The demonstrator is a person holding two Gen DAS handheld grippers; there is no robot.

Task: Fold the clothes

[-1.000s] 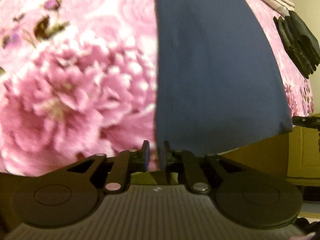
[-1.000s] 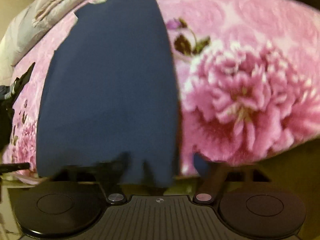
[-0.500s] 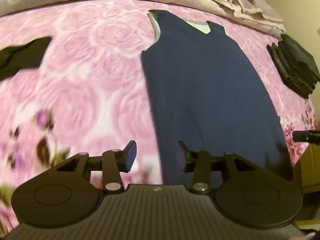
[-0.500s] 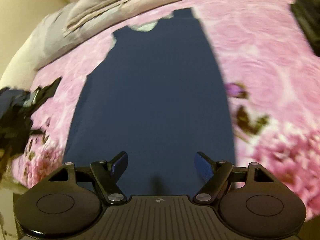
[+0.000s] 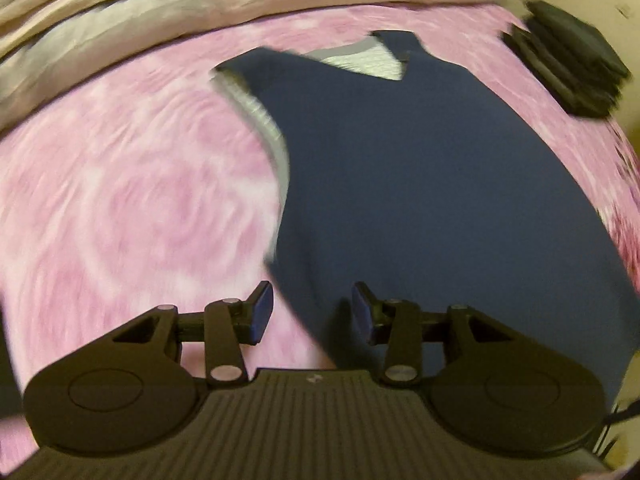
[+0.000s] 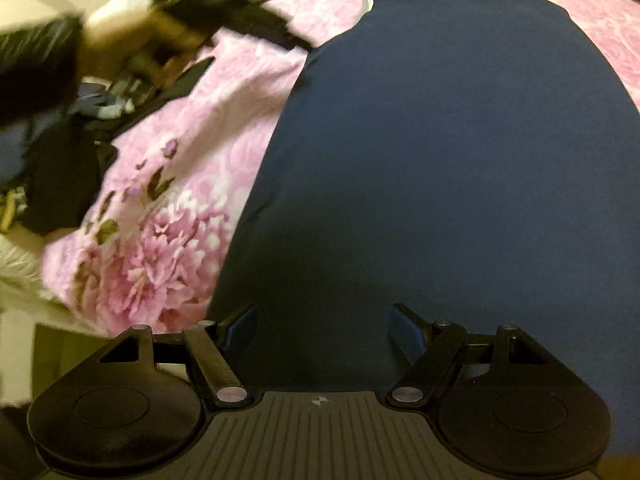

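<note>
A navy sleeveless top (image 5: 420, 184) lies flat on the pink floral bedspread (image 5: 120, 200), its neck toward the far side. Its grey lining shows at the neck and along the left armhole. My left gripper (image 5: 312, 312) is open above the garment's left edge, with nothing between its fingers. In the right wrist view the same navy top (image 6: 440, 160) fills the middle. My right gripper (image 6: 322, 330) hangs open over its near part, holding nothing. The other gripper and a hand (image 6: 132, 44) appear blurred at the upper left of that view.
A stack of folded dark clothes (image 5: 568, 68) sits at the bed's far right. A beige duvet (image 5: 120, 28) is bunched along the far side. A heap of dark, unfolded clothes (image 6: 60, 152) lies on the left of the bed in the right wrist view.
Both grippers have opened, let go of the top's hem, and moved up along the bed toward the garment's neck. The top now lies spread flat.
</note>
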